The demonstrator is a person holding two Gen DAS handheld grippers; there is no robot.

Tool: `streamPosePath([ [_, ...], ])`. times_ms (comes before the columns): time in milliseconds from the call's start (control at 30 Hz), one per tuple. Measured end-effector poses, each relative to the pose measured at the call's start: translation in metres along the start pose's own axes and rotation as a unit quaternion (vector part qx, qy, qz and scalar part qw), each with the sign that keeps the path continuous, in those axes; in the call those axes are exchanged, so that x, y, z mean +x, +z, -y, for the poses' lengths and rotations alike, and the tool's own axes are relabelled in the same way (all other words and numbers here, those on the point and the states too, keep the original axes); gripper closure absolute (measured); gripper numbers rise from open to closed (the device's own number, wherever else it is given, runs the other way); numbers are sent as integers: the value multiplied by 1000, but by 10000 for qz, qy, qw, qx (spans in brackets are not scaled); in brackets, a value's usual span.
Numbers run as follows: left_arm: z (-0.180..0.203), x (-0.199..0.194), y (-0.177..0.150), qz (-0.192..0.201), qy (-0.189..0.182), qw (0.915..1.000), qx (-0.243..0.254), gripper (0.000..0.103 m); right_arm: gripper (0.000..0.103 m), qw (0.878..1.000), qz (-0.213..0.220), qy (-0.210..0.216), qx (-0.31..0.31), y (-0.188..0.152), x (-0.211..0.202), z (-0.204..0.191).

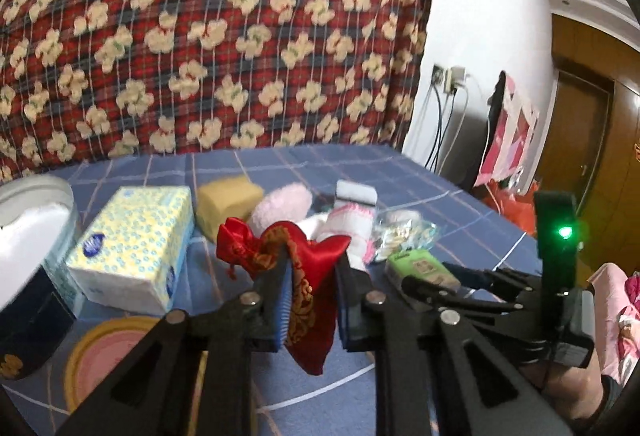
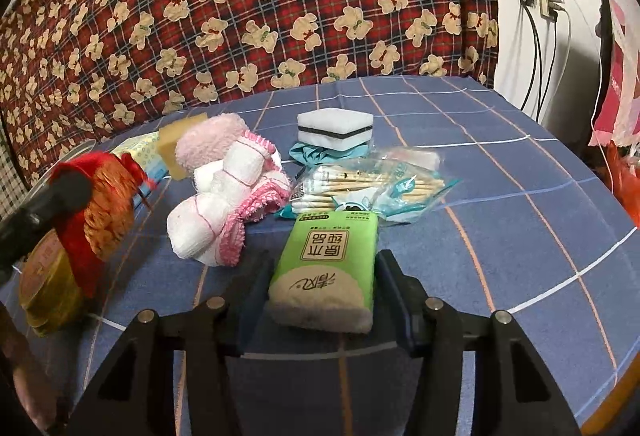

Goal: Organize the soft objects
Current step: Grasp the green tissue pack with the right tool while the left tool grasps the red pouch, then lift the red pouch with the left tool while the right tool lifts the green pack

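A red satin pouch with gold embroidery (image 1: 308,316) hangs between the fingers of my left gripper (image 1: 312,268), which is shut on it above the blue checked cloth. The same pouch (image 2: 100,212) shows at the left of the right wrist view. My right gripper (image 2: 326,272) stands around a green pocket tissue pack (image 2: 326,268) lying on the cloth, both fingers against its sides. In the left wrist view that pack (image 1: 420,264) lies at the right, with the right gripper's black fingers (image 1: 460,290) on it.
On the cloth lie a yellow-patterned tissue box (image 1: 132,248), a yellow sponge (image 1: 226,204), a pink fluffy item (image 2: 208,144), a rolled white-and-pink towel (image 2: 224,204), a cotton swab bag (image 2: 368,184) and a white sponge (image 2: 335,128). A round tin (image 1: 108,356) and a jar (image 1: 36,236) sit left.
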State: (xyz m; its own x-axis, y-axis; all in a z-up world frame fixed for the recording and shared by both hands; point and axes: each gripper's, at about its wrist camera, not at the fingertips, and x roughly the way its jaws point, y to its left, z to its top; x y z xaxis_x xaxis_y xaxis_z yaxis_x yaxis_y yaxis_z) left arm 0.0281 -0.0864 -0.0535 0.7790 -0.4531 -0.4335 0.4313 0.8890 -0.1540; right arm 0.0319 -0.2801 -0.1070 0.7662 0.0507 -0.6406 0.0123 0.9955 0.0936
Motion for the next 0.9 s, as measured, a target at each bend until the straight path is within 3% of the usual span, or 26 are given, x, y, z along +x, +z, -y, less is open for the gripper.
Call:
streamPosePath([
  [233, -17, -1, 8, 310, -74, 9991, 263, 87, 48, 10000, 48, -10, -56, -1, -1, -2],
  [367, -21, 5, 9, 342, -201, 9984, 404, 87, 48, 9999, 56, -47, -106, -1, -1, -4],
  [667, -23, 25, 15, 186, -88, 9985, 504, 87, 48, 9997, 117, -69, -189, 0, -3, -6],
  [900, -21, -1, 16, 494, -96, 9979, 416, 87, 51, 9970, 754, -89, -126, -2, -22, -3],
])
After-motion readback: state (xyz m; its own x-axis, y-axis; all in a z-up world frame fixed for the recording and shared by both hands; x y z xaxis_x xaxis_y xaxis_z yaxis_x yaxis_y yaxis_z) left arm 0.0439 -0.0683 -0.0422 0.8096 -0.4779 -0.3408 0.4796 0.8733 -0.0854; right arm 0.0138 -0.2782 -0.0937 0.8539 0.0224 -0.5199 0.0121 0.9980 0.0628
